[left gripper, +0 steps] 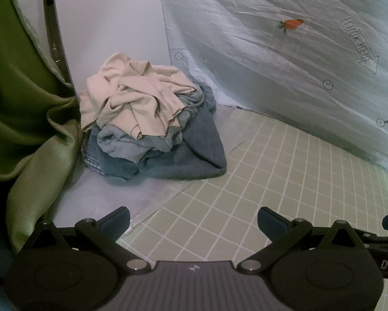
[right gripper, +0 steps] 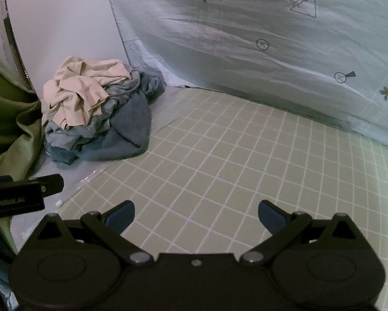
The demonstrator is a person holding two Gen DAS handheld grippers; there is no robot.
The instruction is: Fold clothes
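Observation:
A heap of crumpled clothes (left gripper: 147, 119) lies at the far left of the work surface, a beige garment (left gripper: 134, 96) on top of grey-blue ones (left gripper: 183, 155). The right wrist view shows the same heap (right gripper: 95, 114) at the left. My left gripper (left gripper: 194, 220) hovers open over the near edge of the green grid mat (left gripper: 258, 181), well short of the heap, nothing between its blue pads. My right gripper (right gripper: 196, 215) is also open and empty above the mat (right gripper: 232, 155). Part of the left gripper's body (right gripper: 23, 194) shows at the left edge of the right wrist view.
A pale sheet printed with carrots and a "LOOK HERE" arrow (left gripper: 297, 51) hangs along the back and right. Green cloth (left gripper: 25, 103) drapes at the left beside a white wall panel (left gripper: 111, 20). A clear plastic sheet (left gripper: 155, 197) lies under the mat's left edge.

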